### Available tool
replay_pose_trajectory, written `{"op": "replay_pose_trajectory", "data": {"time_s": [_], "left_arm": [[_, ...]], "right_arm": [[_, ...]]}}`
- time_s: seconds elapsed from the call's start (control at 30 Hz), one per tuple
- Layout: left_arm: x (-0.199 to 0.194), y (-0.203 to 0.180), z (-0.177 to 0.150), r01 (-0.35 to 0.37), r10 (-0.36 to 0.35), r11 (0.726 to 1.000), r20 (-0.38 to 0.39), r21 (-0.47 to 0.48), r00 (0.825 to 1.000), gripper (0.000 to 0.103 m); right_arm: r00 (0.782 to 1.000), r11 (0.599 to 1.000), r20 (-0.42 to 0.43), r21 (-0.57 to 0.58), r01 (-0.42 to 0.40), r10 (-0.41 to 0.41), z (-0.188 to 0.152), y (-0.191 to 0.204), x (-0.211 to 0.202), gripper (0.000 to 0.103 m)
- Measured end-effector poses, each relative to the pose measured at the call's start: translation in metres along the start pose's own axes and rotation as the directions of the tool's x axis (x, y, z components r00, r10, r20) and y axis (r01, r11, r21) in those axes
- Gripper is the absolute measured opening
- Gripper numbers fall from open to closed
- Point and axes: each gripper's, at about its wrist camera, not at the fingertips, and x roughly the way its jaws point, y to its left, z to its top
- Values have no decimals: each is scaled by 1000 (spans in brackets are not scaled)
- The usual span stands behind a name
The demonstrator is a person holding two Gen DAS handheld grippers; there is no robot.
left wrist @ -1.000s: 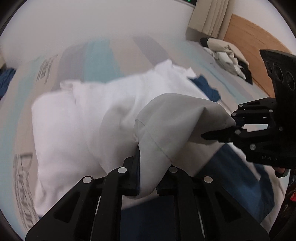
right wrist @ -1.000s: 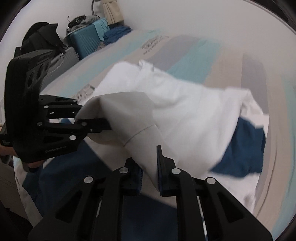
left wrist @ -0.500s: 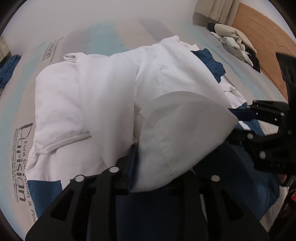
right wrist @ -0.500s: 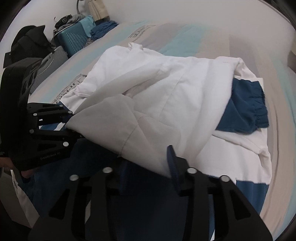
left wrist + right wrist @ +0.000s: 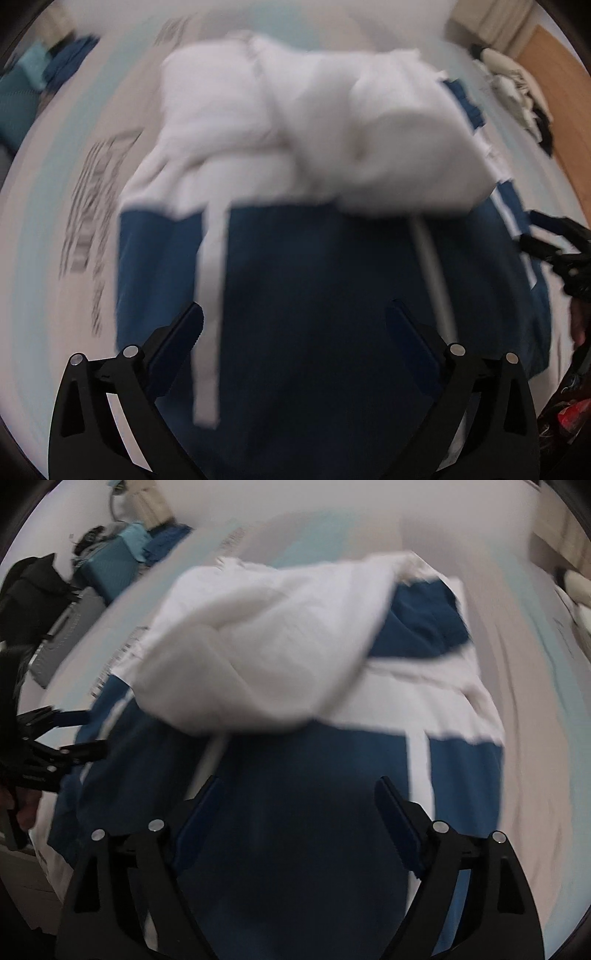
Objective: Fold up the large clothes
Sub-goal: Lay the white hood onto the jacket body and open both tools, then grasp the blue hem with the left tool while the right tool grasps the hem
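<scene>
Grippers: left gripper [image 5: 293,325] and right gripper [image 5: 295,794] both spread wide, holding nothing, hovering over the near blue part.
Bed [image 5: 524,716]: striped cover carries the garment across its middle.
Garment [image 5: 314,280]: large blue-and-white piece; white far half [image 5: 303,129] lies doubled toward the near side, lumpy and uneven.
Progress: judged one fold laid; smoothing and further folds remain.
Stripes: two white bands run down the blue.
Blur: fine creases unreadable.

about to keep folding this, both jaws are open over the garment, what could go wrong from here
1. The white folded-over part lies bunched and puffy on the blue section, so it may spring open or crease.
2. The open left gripper hovers by a white stripe; closing could snag one layer only.
</scene>
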Motion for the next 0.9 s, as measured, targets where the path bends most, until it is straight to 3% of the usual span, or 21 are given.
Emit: {"op": "replay_pose_trajectory", "data": {"time_s": [0.2, 0.4, 0.5, 0.8, 0.9], "left_arm": [[-7, 34, -51, -55, 51, 998, -105, -38, 993, 97], [-12, 50, -93, -94, 88, 995, -140, -35, 986, 97], [-12, 60, -113, -76, 60, 993, -167, -90, 984, 97], [-14, 76, -155, -86, 53, 982, -191, -171, 980, 97], [-13, 76, -158, -80, 48, 982, -178, -173, 983, 96]], "right_arm": [[992, 991, -122, 130, 27, -11, -64, -38, -20, 85], [974, 982, -227, 184, 36, 7, -120, -54, -31, 85], [964, 974, -263, 226, 25, 36, -142, -57, -32, 85], [944, 955, -325, 293, 40, 60, -164, -57, -18, 83], [939, 961, -339, 273, 36, 62, -164, -46, -16, 74]]}}
